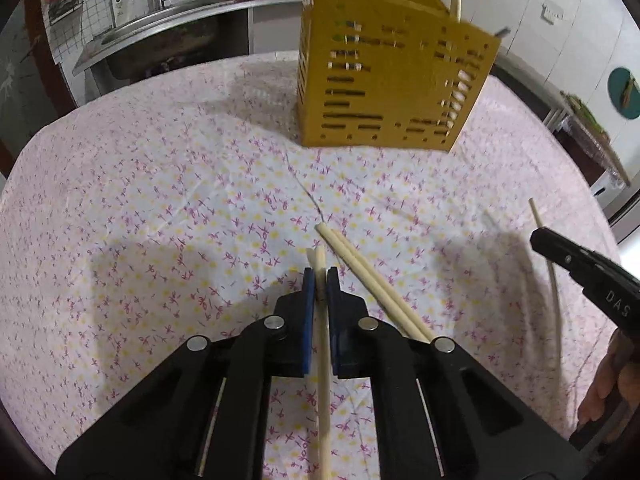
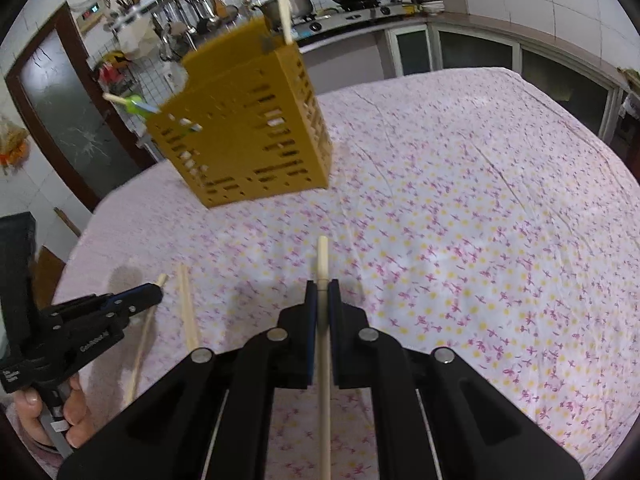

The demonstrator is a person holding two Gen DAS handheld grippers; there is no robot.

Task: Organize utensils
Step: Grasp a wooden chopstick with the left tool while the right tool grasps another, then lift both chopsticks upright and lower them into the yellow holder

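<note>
Now both grippers, left gripper (image 1: 321, 280) and right gripper (image 2: 322, 292), have their fingers clenched on a chopstick each, left chopstick (image 1: 323, 344) and right chopstick (image 2: 323, 320); next, carry them ahead into the yellow holder (image 1: 384, 80).

Yellow slotted holder (image 1: 384, 92) upright on cloth, chopsticks inside; loose pair (image 1: 372, 280) flat nearby; two single chopsticks (image 1: 322, 344) (image 2: 323, 344) gripped.

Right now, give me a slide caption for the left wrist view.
Left tongs shut on one chopstick, two more chopsticks beside them, yellow utensil holder ahead on the floral tablecloth.
</note>
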